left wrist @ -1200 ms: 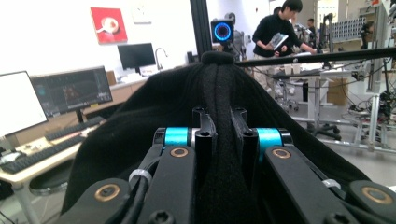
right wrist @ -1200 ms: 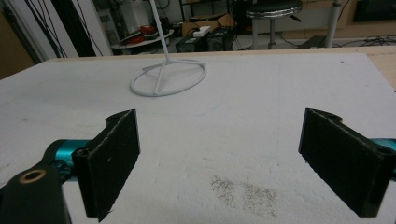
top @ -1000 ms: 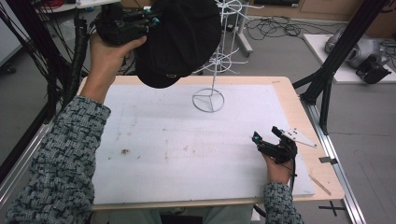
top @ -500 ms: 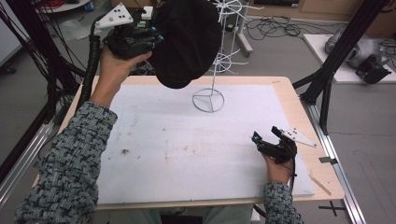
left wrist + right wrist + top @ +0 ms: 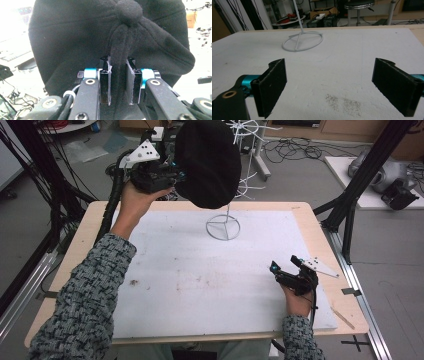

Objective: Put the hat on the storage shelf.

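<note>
A black fleece hat (image 5: pixel 207 162) hangs in the air above the far side of the table, beside the top of a white wire stand (image 5: pixel 223 226). My left gripper (image 5: pixel 176 174) is shut on a fold of the black fleece hat (image 5: pixel 112 37) near its top button, its jaws pinching the fabric. My right gripper (image 5: pixel 285 265) rests low over the white mat (image 5: pixel 200 280) at the right, jaws wide apart with nothing between them. In the right gripper view my right gripper (image 5: pixel 329 87) faces the wire stand's ring base (image 5: pixel 302 42).
The wire stand's upper hooks (image 5: pixel 247 140) stick out behind the hat. The mat covers most of a wooden table (image 5: pixel 310 220). Black frame posts (image 5: pixel 360 185) stand at the right, cables and a dark post at the left. A stool (image 5: pixel 358 5) stands beyond the table.
My left gripper has carried the hat up and to the right, closer to the top of the stand. The right gripper has stayed still.
</note>
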`<act>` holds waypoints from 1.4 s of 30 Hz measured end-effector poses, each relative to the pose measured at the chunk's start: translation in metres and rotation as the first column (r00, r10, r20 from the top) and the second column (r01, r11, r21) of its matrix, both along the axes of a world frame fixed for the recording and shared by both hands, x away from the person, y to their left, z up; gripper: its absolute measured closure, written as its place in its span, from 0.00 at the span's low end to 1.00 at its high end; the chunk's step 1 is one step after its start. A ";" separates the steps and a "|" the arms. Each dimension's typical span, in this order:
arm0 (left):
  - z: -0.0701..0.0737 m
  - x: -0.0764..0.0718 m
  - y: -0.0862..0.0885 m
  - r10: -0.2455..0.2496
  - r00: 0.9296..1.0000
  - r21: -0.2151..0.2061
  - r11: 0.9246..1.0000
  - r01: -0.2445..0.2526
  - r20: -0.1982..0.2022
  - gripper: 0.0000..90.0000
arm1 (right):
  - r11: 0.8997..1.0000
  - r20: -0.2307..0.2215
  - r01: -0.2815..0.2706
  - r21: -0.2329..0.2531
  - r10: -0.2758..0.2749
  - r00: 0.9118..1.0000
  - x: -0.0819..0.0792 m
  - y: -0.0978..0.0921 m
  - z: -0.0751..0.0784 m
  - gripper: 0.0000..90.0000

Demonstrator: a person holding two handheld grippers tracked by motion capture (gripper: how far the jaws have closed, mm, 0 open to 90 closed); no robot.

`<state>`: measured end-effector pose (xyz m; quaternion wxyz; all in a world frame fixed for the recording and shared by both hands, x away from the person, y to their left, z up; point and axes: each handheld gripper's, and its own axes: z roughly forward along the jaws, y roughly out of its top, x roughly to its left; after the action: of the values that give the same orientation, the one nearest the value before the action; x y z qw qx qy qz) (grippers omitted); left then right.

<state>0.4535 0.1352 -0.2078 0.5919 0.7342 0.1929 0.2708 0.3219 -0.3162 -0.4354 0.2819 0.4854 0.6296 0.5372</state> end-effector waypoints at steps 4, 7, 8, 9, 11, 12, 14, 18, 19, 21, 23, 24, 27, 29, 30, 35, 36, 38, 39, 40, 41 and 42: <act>-0.002 0.001 -0.001 0.002 1.000 0.003 1.000 -0.002 -0.004 0.84 | 1.000 0.000 -0.001 -0.002 0.001 1.000 0.000 0.000 0.000 0.13; -0.004 0.002 -0.002 0.008 1.000 0.004 1.000 -0.008 -0.014 0.81 | 1.000 -0.003 0.001 0.004 -0.001 1.000 0.000 0.000 0.000 0.13; -0.004 0.002 -0.002 0.011 1.000 0.006 1.000 -0.010 -0.014 0.81 | 1.000 -0.004 0.002 0.004 -0.002 1.000 0.000 0.000 0.000 0.13; -0.004 0.002 -0.002 0.011 1.000 0.006 1.000 -0.010 -0.014 0.80 | 1.000 -0.005 0.003 0.005 -0.003 1.000 0.000 0.000 0.000 0.13; -0.004 0.002 -0.001 0.012 1.000 0.013 1.000 -0.012 -0.013 0.79 | 1.000 -0.005 0.002 0.005 -0.002 1.000 0.000 0.000 0.000 0.13; -0.004 0.002 0.000 0.010 1.000 0.013 1.000 -0.010 -0.012 0.79 | 1.000 0.001 0.000 0.001 0.000 1.000 0.000 0.000 0.000 0.13; -0.003 0.002 0.001 0.011 1.000 0.015 1.000 -0.011 -0.011 0.78 | 1.000 0.003 -0.004 0.000 0.004 1.000 0.000 0.000 0.000 0.13; -0.002 0.001 0.004 0.016 1.000 0.024 1.000 -0.015 -0.009 0.76 | 1.000 0.001 -0.004 0.001 0.004 1.000 0.001 0.000 0.000 0.13; -0.002 0.001 0.004 0.016 1.000 0.024 1.000 -0.015 -0.009 0.75 | 1.000 0.001 -0.004 0.001 0.004 1.000 0.001 0.000 0.000 0.13; -0.001 0.000 0.006 0.016 1.000 0.032 0.999 -0.015 -0.017 0.72 | 1.000 -0.002 -0.004 0.001 0.004 1.000 0.001 0.000 0.000 0.13; -0.001 -0.001 0.007 0.015 1.000 0.039 0.999 -0.015 -0.015 0.72 | 1.000 0.001 -0.003 -0.001 0.003 1.000 0.001 0.000 0.000 0.13; -0.001 -0.003 0.009 0.017 1.000 0.043 0.999 -0.016 -0.011 0.72 | 1.000 0.000 -0.004 0.001 0.004 1.000 0.001 0.000 0.000 0.13; 0.001 -0.005 0.013 0.010 1.000 0.039 0.999 -0.010 -0.019 0.68 | 1.000 -0.002 -0.005 0.003 0.005 1.000 0.001 0.001 0.000 0.13; 0.001 -0.007 0.016 0.010 1.000 0.037 0.999 -0.009 -0.026 0.67 | 1.000 0.002 -0.004 0.002 0.004 1.000 0.000 0.002 0.000 0.13; 0.001 -0.008 0.018 0.011 1.000 0.038 0.999 -0.010 -0.027 0.65 | 1.000 0.004 -0.004 0.003 0.004 1.000 0.001 0.001 0.000 0.13; 0.001 -0.015 0.028 0.018 0.999 0.043 0.999 -0.017 -0.027 0.62 | 1.000 0.002 -0.003 0.004 0.003 1.000 0.001 0.002 0.000 0.13; 0.001 -0.016 0.031 0.019 0.999 0.042 0.999 -0.017 -0.028 0.60 | 1.000 -0.001 -0.003 0.004 0.003 1.000 0.001 0.002 0.001 0.13; -0.001 -0.022 0.038 0.024 0.999 0.043 0.999 -0.022 -0.030 0.58 | 1.000 0.002 0.001 0.003 -0.001 1.000 0.001 0.002 0.001 0.13; -0.001 -0.023 0.040 0.025 0.999 0.041 0.999 -0.024 -0.031 0.56 | 1.000 0.006 0.001 0.001 -0.001 1.000 0.001 0.002 0.001 0.13; -0.003 -0.029 0.047 0.034 0.999 0.035 0.999 -0.034 -0.026 0.54 | 1.000 0.006 0.002 0.004 -0.002 1.000 0.001 0.002 0.001 0.13; -0.003 -0.029 0.047 0.034 0.999 0.035 0.999 -0.034 -0.026 0.52 | 1.000 0.006 0.002 0.004 -0.002 1.000 0.001 0.002 0.001 0.13; -0.004 -0.033 0.051 0.039 0.999 0.032 0.999 -0.038 -0.027 0.51 | 1.000 0.009 0.001 0.000 -0.001 1.000 0.001 0.002 0.002 0.13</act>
<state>0.4209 0.1864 -0.2116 0.5721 0.7434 0.2107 0.2749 0.3226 -0.3140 -0.4337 0.2851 0.4834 0.6280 0.5391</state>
